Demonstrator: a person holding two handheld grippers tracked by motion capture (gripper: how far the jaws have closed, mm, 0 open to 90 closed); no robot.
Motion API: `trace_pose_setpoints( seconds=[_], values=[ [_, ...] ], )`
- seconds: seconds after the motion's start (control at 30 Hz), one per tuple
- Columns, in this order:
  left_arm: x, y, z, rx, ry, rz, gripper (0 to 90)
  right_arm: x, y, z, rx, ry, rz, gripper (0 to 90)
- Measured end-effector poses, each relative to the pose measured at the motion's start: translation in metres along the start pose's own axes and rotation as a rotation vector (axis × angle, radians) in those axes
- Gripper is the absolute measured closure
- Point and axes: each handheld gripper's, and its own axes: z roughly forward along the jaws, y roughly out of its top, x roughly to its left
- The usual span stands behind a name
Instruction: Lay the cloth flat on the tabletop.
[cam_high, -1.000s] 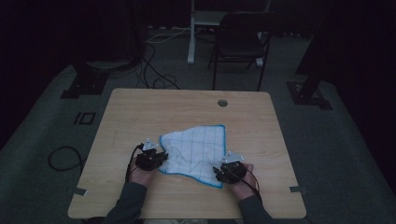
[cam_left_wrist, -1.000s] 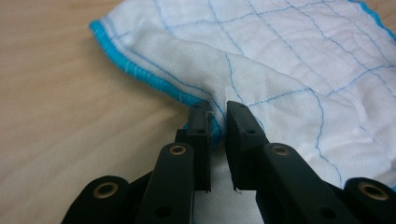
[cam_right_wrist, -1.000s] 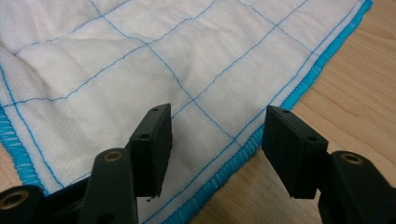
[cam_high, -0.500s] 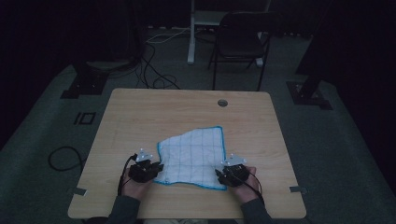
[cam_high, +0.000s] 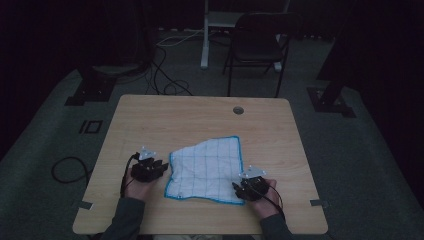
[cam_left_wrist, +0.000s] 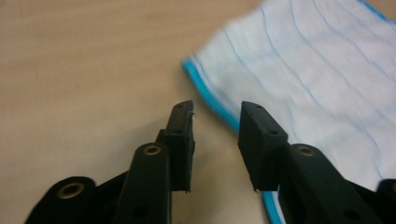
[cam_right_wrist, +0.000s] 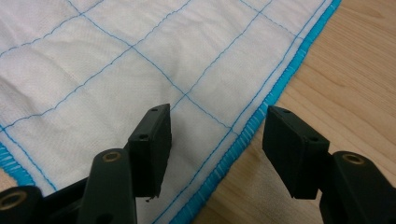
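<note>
The white cloth (cam_high: 207, 170) with blue edging lay flat on the table (cam_high: 175, 115), between the two grippers; the left gripper (cam_left_wrist: 217, 128) stood open just beside its edge, holding nothing. The right gripper (cam_right_wrist: 217, 135) gaped open over the cloth's hem, empty.

A dark lab or work room: a bare wood counter (cam_high: 200, 120) on grey carpet, loose cables (cam_high: 165, 75), a chair (cam_high: 255, 45), metal stands (cam_high: 92, 85).

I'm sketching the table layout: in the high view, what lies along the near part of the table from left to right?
Left gripper → white cloth with blue grid and edging → right gripper. Both grippers' jaws are open at the cloth's edges.
</note>
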Motion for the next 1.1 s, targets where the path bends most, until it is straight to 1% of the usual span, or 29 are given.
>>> trace_pose_setpoints(
  seconds=[0.03,0.07,0.1,0.13,0.17,0.2,0.23,0.33,0.37,0.4,0.43,0.53,0.57,0.6,0.63,0.67,0.7,0.73,0.77,0.8,0.83,0.87,0.9,0.93,0.97,1.0,1.03,1.07,1.1],
  values=[
    [0.004,0.011,0.011,-0.006,-0.013,-0.003,63.9,0.0,0.0,0.0,-0.001,0.001,0.001,42.2],
    [0.004,0.011,0.011,-0.006,-0.013,-0.003,62.8,0.0,0.0,0.0,-0.001,0.001,0.001,42.2],
    [0.005,0.023,0.021,-0.01,-0.026,0.016,59.7,-0.001,-0.001,0.0,-0.004,0.003,0.005,42.2],
    [0.005,0.023,0.021,-0.01,-0.026,0.016,58.2,-0.001,-0.001,0.0,-0.004,0.003,0.005,42.2],
    [0.006,0.032,0.032,0.002,-0.013,0.036,55.3,-0.001,-0.001,0.0,-0.005,0.006,0.007,42.0],
    [0.006,0.032,0.032,0.002,-0.013,0.036,53.2,-0.001,-0.001,0.0,-0.005,0.006,0.007,42.0],
    [0.008,0.037,0.04,0.014,-0.001,0.028,51.8,-0.002,-0.001,0.0,-0.006,0.008,0.01,41.8],
    [0.012,0.042,0.052,0.039,-0.019,0.001,48.6,-0.002,-0.001,0.0,-0.005,0.01,0.011,41.5],
    [0.014,0.042,0.06,0.06,-0.03,-0.019,48.1,-0.002,-0.001,0.0,-0.005,0.012,0.012,41.4],
    [0.014,0.042,0.06,0.06,-0.03,-0.019,48.2,-0.002,-0.001,0.0,-0.005,0.012,0.012,41.4],
    [0.016,0.041,0.066,0.083,-0.049,-0.04,48.5,-0.002,-0.001,0.001,-0.007,0.012,0.013,41.4],
    [0.016,0.04,0.067,0.078,-0.067,-0.051,53.9,-0.002,-0.001,0.001,-0.007,0.012,0.014,41.4],
    [0.012,0.041,0.064,0.075,-0.046,-0.033,69.9,-0.002,-0.001,0.001,-0.007,0.012,0.015,41.3],
    [0.012,0.041,0.064,0.075,-0.046,-0.033,75.8,-0.002,-0.001,0.001,-0.007,0.012,0.015,41.3],
    [0.006,0.042,0.057,0.048,-0.055,-0.017,81.5,-0.002,-0.001,0.001,-0.008,0.011,0.014,41.4],
    [0.006,0.042,0.057,0.048,-0.055,-0.017,83.5,-0.002,-0.001,0.001,-0.008,0.011,0.014,41.4],
    [-0.002,0.044,0.049,0.011,-0.066,0.011,84.7,-0.002,-0.001,0.001,-0.008,0.012,0.015,41.3],
    [-0.002,0.044,0.049,0.011,-0.066,0.011,85.1,-0.002,-0.001,0.001,-0.009,0.012,0.015,41.3],
    [-0.017,0.047,0.038,-0.022,-0.085,0.057,85.3,-0.002,-0.001,0.001,-0.009,0.012,0.015,41.3],
    [-0.017,0.047,0.038,-0.022,-0.085,0.057,85.4,-0.002,-0.001,0.001,-0.009,0.012,0.014,41.3],
    [-0.034,0.047,0.03,-0.044,-0.108,0.12,85.4,-0.002,-0.001,0.001,-0.009,0.011,0.013,41.3],
    [-0.034,0.047,0.03,-0.044,-0.108,0.12,85.4,-0.002,-0.001,0.001,-0.009,0.011,0.013,41.3],
    [-0.052,0.044,0.023,-0.058,-0.137,0.168,85.4,-0.002,-0.001,0.001,-0.009,0.01,0.013,41.3],
    [-0.052,0.044,0.023,-0.058,-0.137,0.168,85.4,-0.002,-0.001,0.001,-0.009,0.01,0.013,41.3],
    [-0.07,0.037,0.023,-0.046,-0.167,0.215,85.4,-0.002,-0.001,0.001,-0.01,0.01,0.015,41.3],
    [-0.07,0.037,0.023,-0.046,-0.167,0.215,85.2,-0.002,-0.001,0.001,-0.011,0.01,0.019,41.3],
    [-0.085,0.029,0.025,-0.019,-0.183,0.261,85.0,-0.002,-0.002,0.001,-0.011,0.01,0.015,41.3],
    [-0.085,0.029,0.025,-0.019,-0.183,0.261,84.6,-0.002,-0.002,0.001,-0.011,0.011,0.015,41.3],
    [-0.096,0.021,0.028,0.003,-0.21,0.278,84.2,-0.002,-0.002,0.001,-0.011,0.011,0.015,41.3]
  ],
)
